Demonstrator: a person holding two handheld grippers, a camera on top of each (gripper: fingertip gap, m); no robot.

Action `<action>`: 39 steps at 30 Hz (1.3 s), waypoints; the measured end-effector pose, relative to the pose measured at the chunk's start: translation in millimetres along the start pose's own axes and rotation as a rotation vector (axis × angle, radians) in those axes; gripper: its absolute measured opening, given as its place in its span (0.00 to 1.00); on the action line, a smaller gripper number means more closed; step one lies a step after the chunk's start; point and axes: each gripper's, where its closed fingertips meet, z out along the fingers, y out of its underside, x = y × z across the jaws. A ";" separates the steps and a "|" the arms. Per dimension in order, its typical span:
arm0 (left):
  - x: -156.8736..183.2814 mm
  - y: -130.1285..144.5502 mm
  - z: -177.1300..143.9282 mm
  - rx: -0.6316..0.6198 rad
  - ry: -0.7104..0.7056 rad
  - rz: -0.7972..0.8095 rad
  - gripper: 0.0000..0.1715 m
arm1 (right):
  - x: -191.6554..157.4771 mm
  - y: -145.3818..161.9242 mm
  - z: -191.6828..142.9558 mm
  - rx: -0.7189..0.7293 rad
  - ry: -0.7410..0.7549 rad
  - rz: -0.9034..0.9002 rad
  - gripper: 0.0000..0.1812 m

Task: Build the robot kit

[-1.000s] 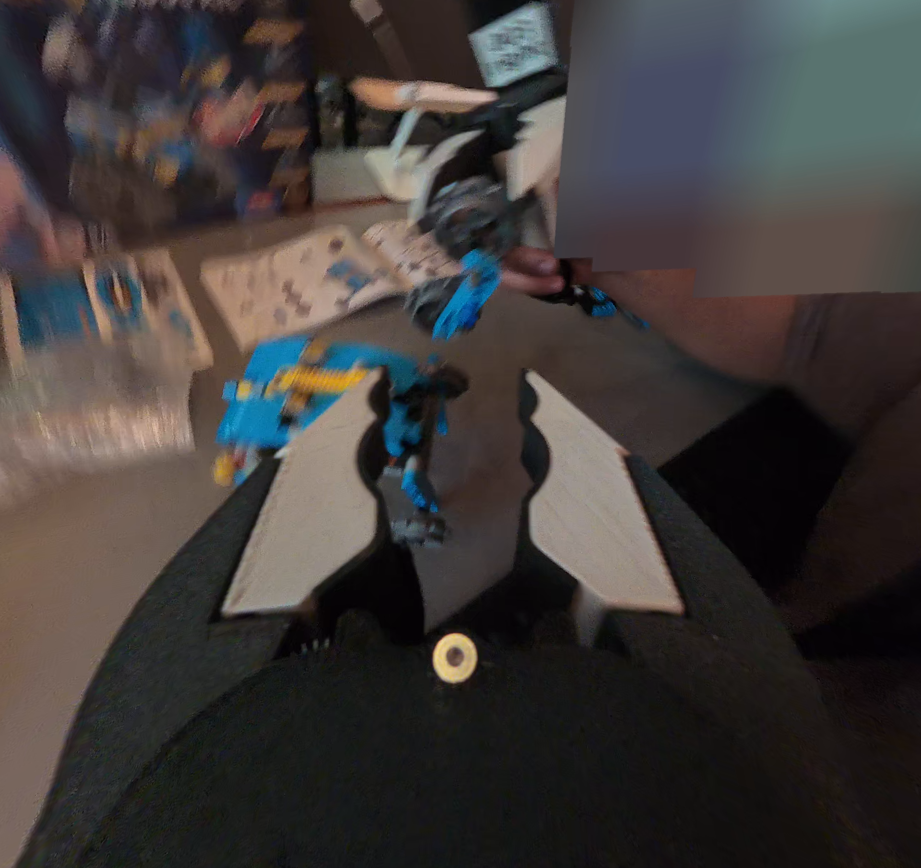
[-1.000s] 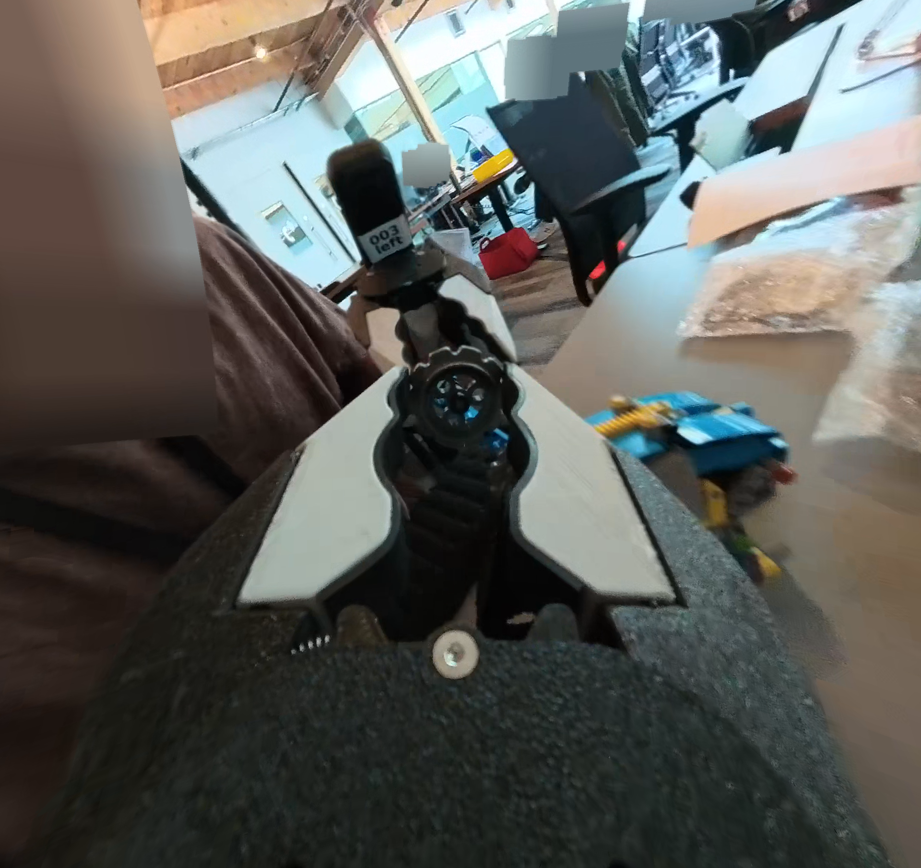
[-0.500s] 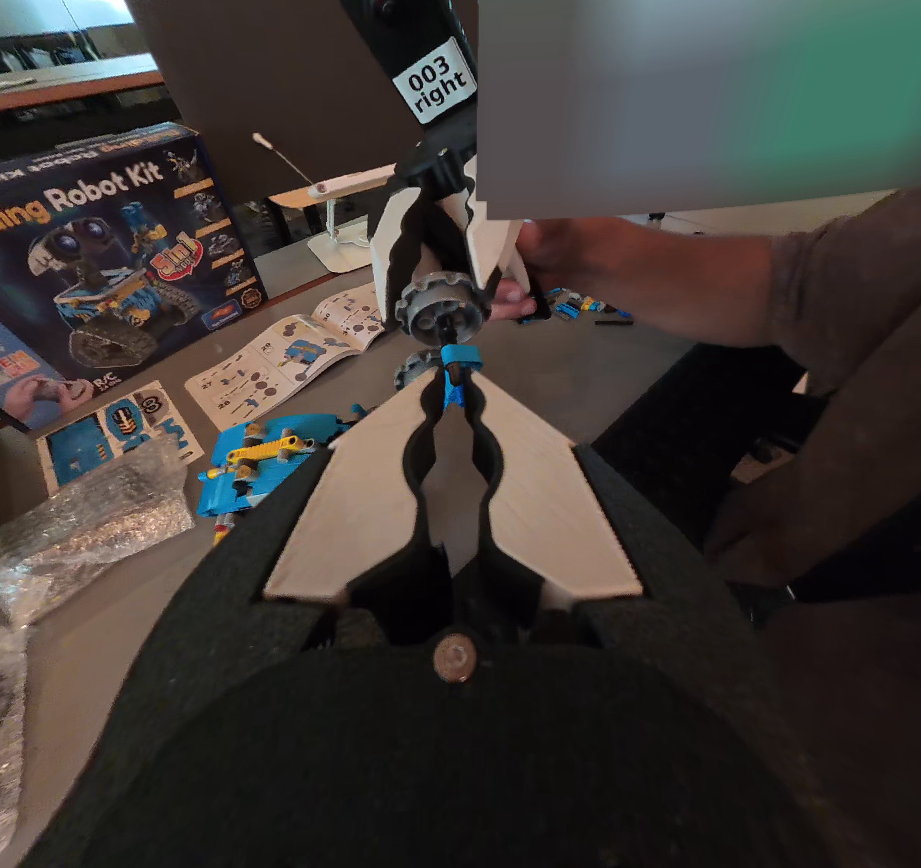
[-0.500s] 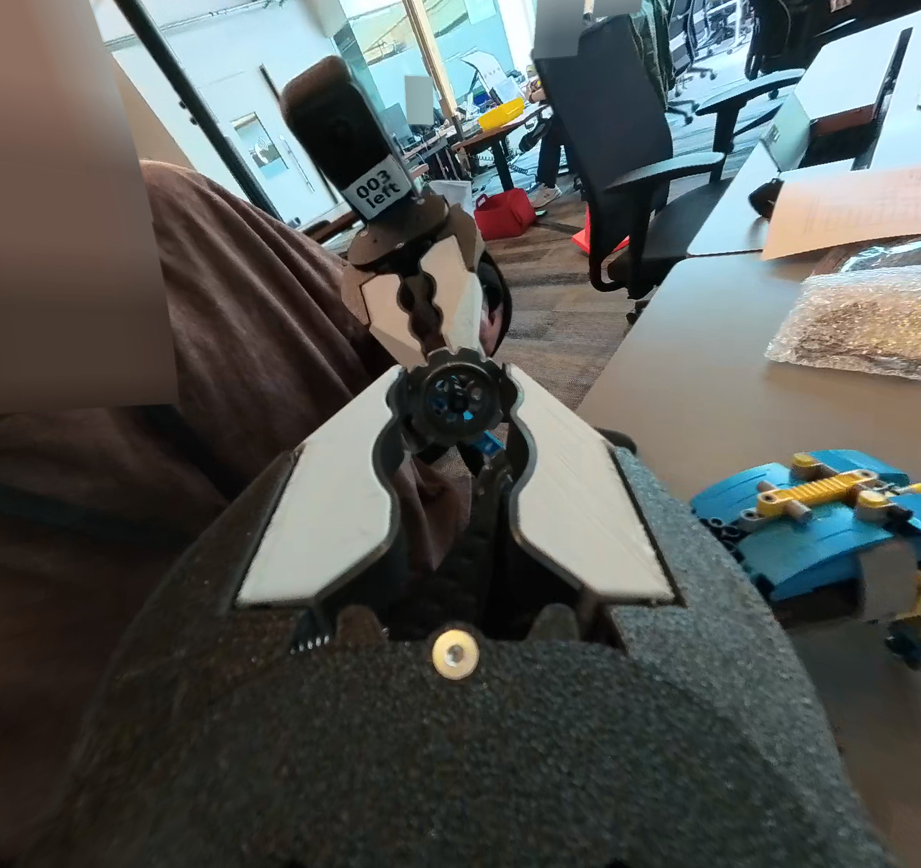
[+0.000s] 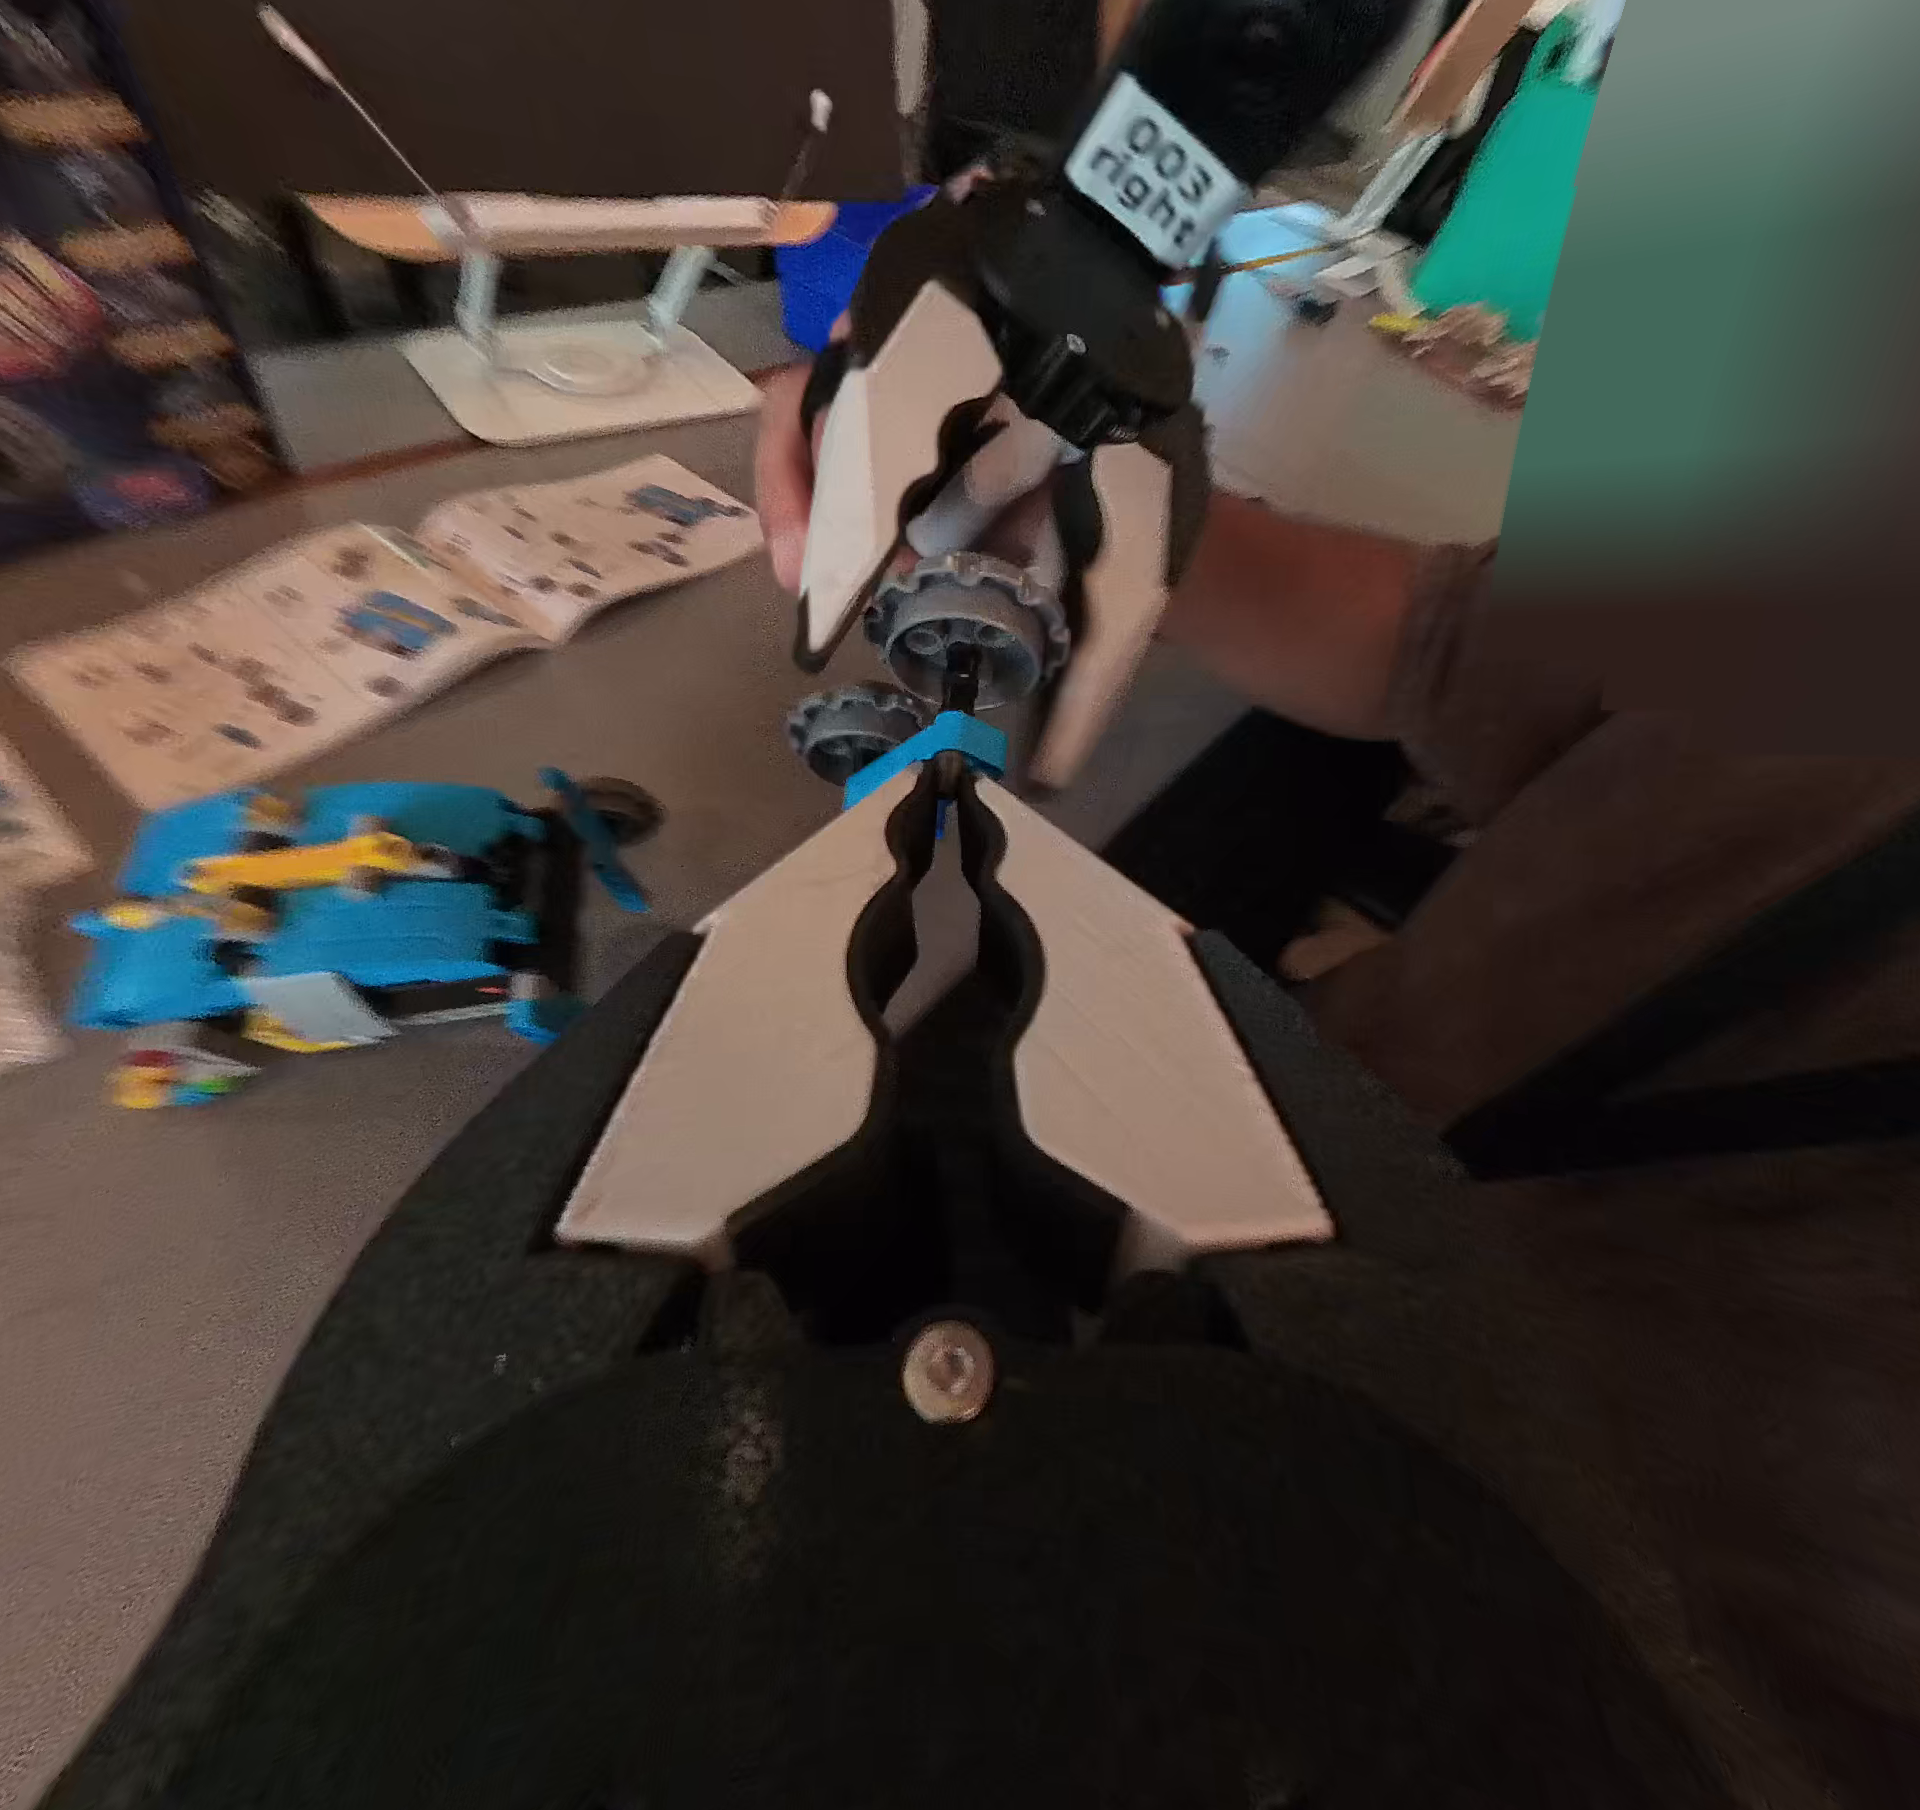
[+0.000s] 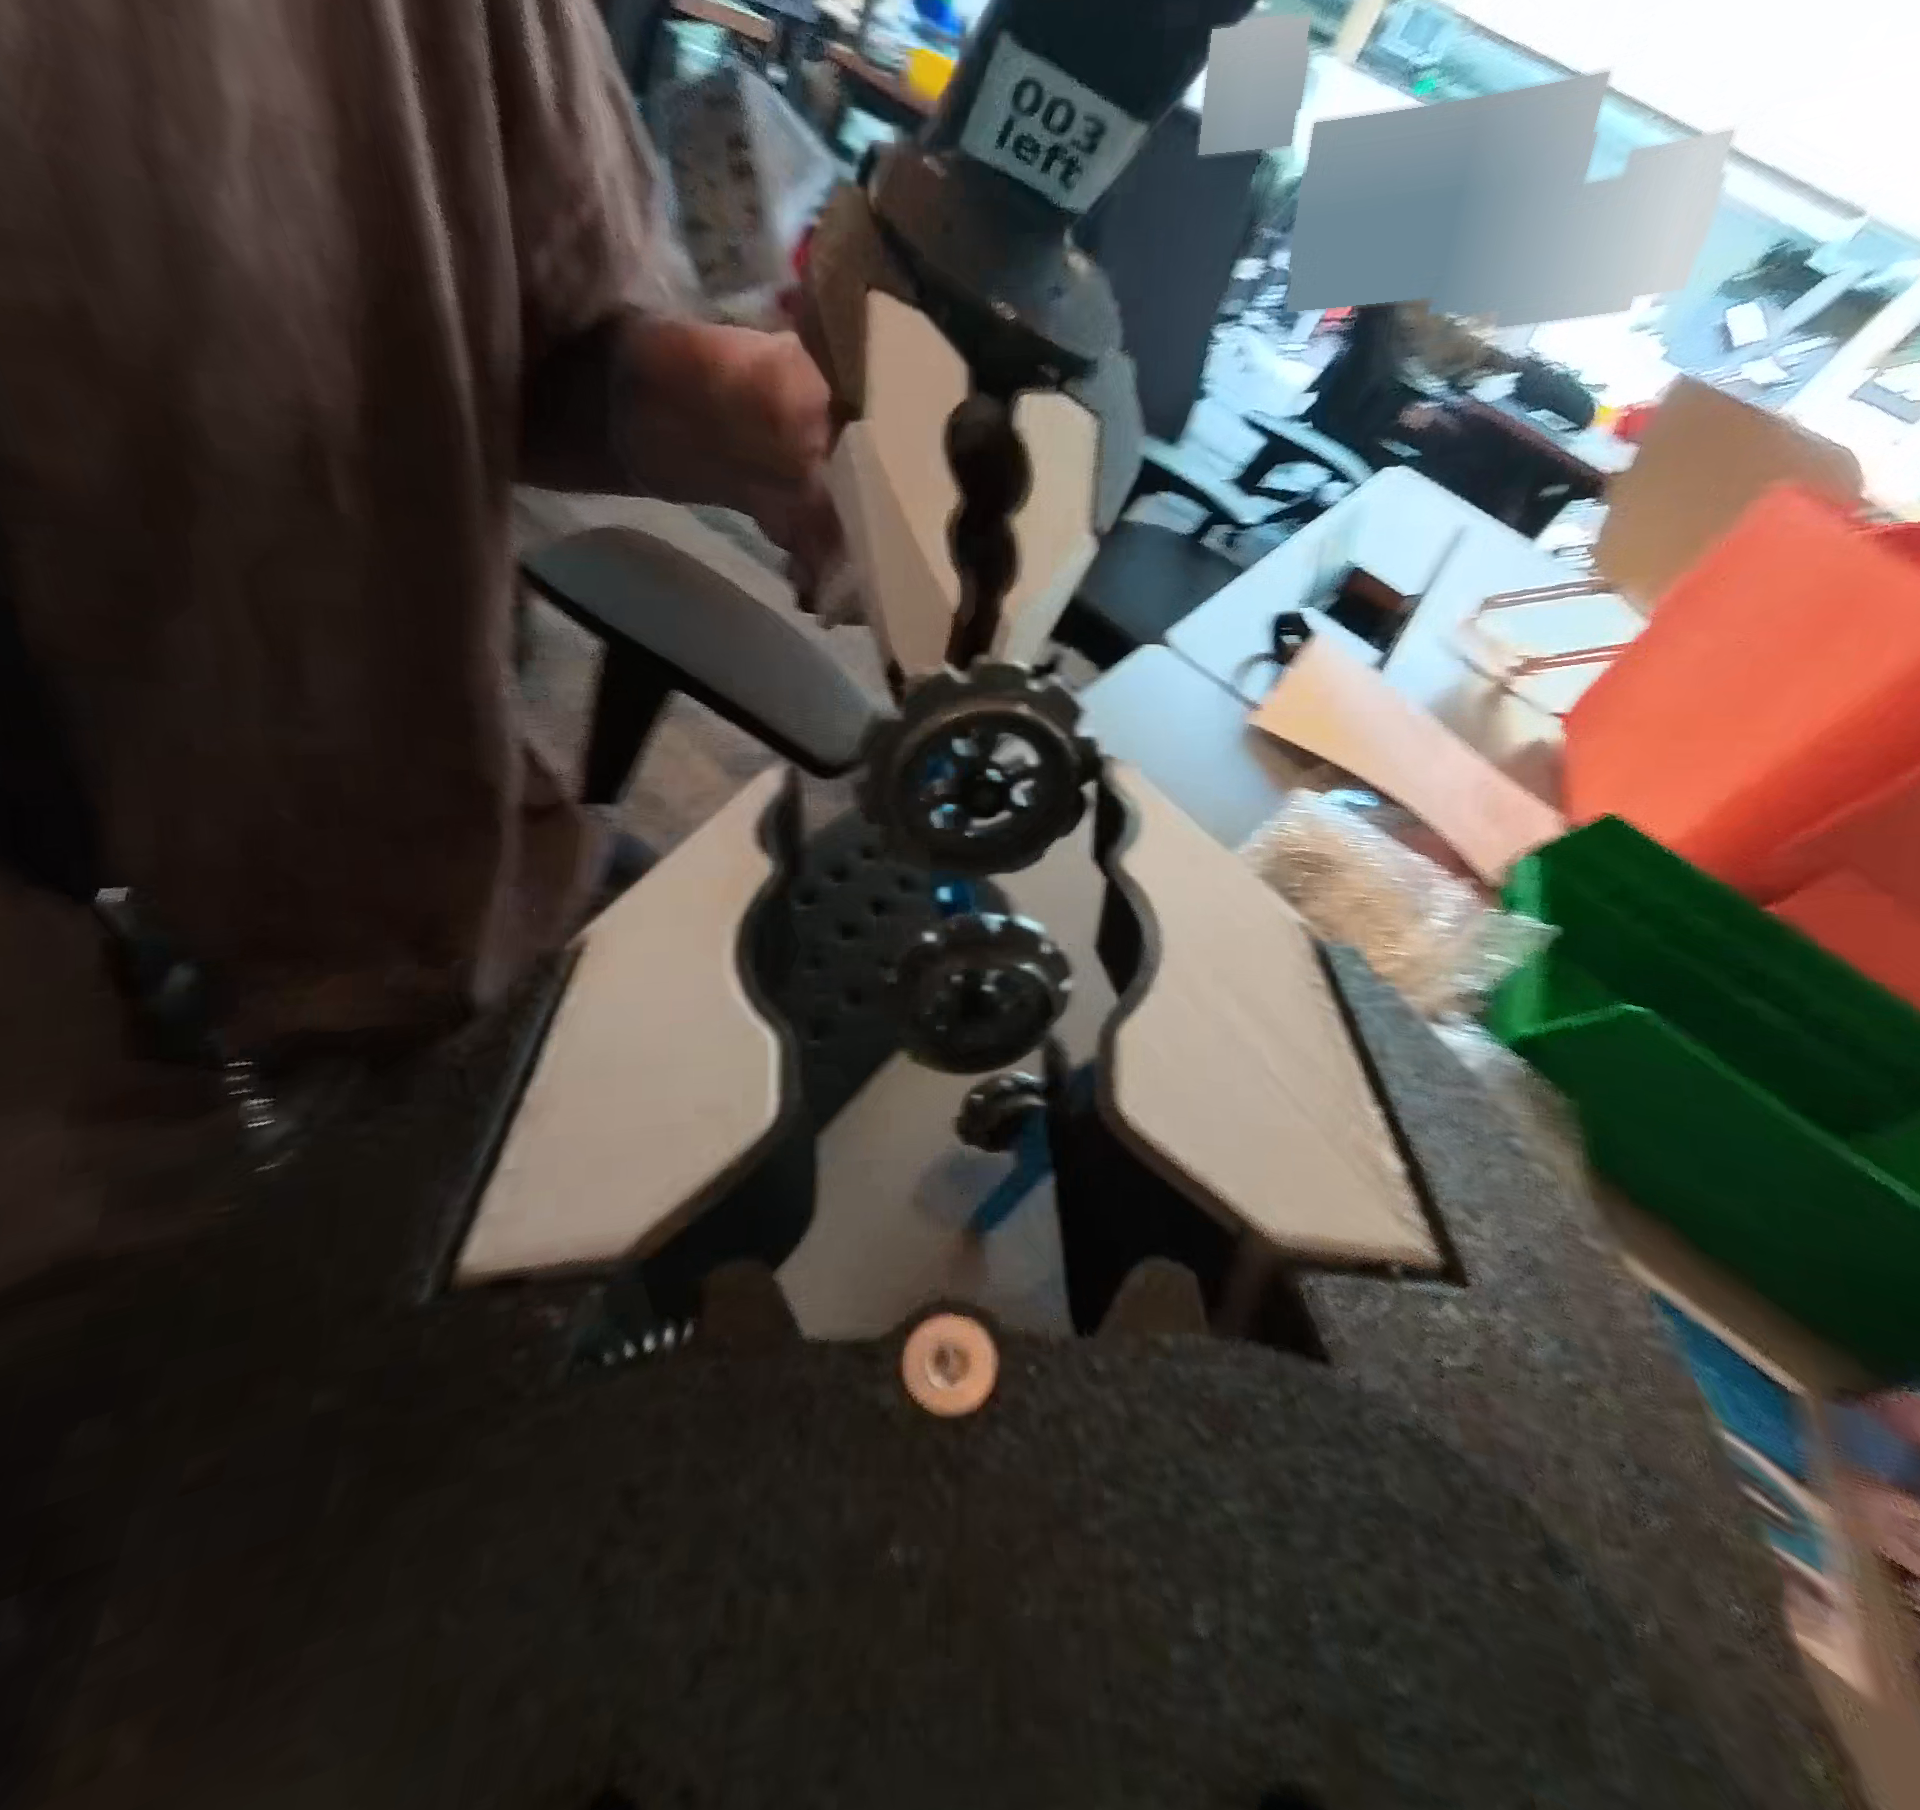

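Note:
My left gripper (image 5: pixel 940 794) is shut on the blue end piece (image 5: pixel 930 758) of a small wheel assembly held in the air. Its large grey toothed wheel (image 5: pixel 966 628) sits between the fingers (image 5: pixel 873 472) of my right gripper. In the right wrist view, my right gripper (image 6: pixel 951 784) is open around that wheel (image 6: pixel 982 784), with a gap on its left side. A second wheel (image 6: pixel 982 991) and a small one (image 6: pixel 997 1116) lie between the jaws. The left gripper (image 6: pixel 971 664) points in from above.
A blue and yellow toy robot body (image 5: pixel 343 908) lies on the grey table (image 5: pixel 260 1293), with an open instruction booklet (image 5: pixel 395 607) behind it. A dark printed box (image 5: pixel 83 254) and a white stand (image 5: pixel 582 358) are farther back. A green bin (image 6: pixel 1714 1012) and an orange box (image 6: pixel 1756 700) stand right.
My left gripper was open a second ago and has shut on the blue piece. My right gripper's jaws have widened around the big wheel. Both grippers have tilted and moved closer.

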 end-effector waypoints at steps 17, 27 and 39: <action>-5.4 -4.6 1.4 0.104 0.252 -0.367 0.01 | 3.8 8.4 -3.5 0.167 -0.163 0.424 0.17; -3.2 -3.1 7.3 0.113 0.309 -0.401 0.01 | -4.0 16.8 2.3 0.135 -0.198 0.384 0.10; -90.1 45.5 18.9 0.099 -0.040 -0.301 0.31 | 50.5 99.0 -24.5 0.030 0.001 0.551 0.09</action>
